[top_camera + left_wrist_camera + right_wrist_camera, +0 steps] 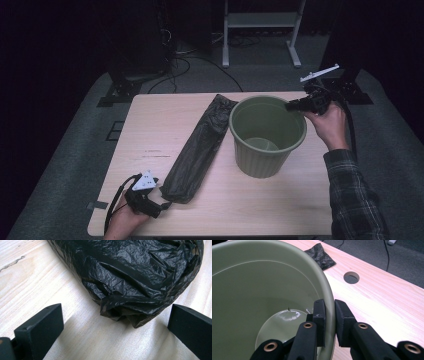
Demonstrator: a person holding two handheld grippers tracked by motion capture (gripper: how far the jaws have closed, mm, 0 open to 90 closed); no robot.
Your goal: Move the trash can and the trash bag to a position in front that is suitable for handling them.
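A pale green plastic bin (267, 135) stands upright on the right half of the wooden table (150, 125), nothing inside it. My right gripper (295, 106) reaches its far right rim. In the right gripper view the bin (262, 290) has one jaw inside and one outside its wall, and my right gripper (329, 307) is shut on that rim. A long folded black plastic bag (200, 145) lies flat to the left of the bin. My left gripper (162, 205) rests at the bag's near end. Its jaws stand open (115, 312) with the crumpled bag end (135, 272) just ahead of them, untouched.
A round cable hole (351, 277) is cut into the tabletop beyond the bin, near the bag's far tip (320, 255). Behind the table stand a white metal frame (260, 30) and dark equipment with cables (135, 50) on grey carpet.
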